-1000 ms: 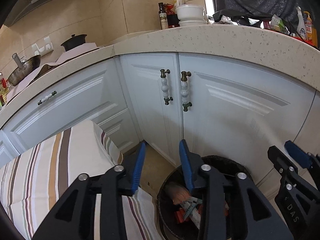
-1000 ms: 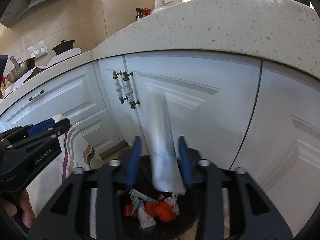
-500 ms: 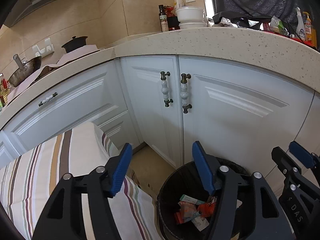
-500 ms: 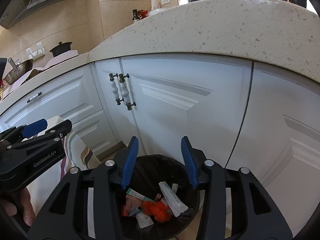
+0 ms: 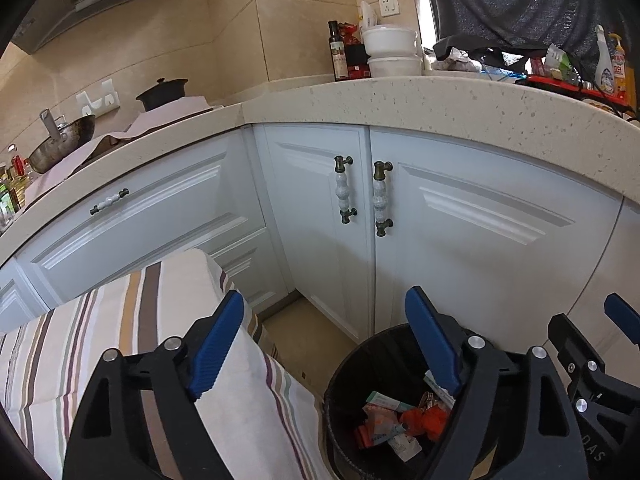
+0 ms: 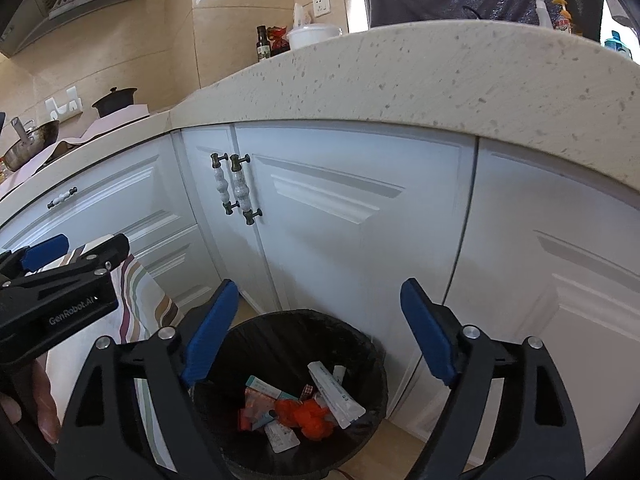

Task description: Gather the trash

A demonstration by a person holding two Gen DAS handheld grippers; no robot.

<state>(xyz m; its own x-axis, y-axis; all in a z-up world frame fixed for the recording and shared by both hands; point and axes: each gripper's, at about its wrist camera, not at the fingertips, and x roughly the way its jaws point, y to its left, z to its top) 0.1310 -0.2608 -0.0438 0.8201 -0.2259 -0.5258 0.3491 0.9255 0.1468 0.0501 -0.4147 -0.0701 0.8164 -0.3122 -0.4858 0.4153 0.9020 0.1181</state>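
Note:
A black-lined trash bin stands on the floor against white cabinets; it also shows in the left wrist view. Inside lie wrappers, a white packet and crumpled orange trash. My right gripper is open and empty, held above the bin. My left gripper is open and empty, above the bin's left rim and a striped cloth. Each gripper shows at the edge of the other's view.
White cabinet doors with bronze handles stand behind the bin under a speckled countertop. On the counter are bottles, white bowls, a black pot and a pan. The floor strip beside the bin is narrow.
Both grippers opened wide. The white packet left my right gripper and the item in my left gripper dropped; both now lie in the bin. Both cameras rose slightly.

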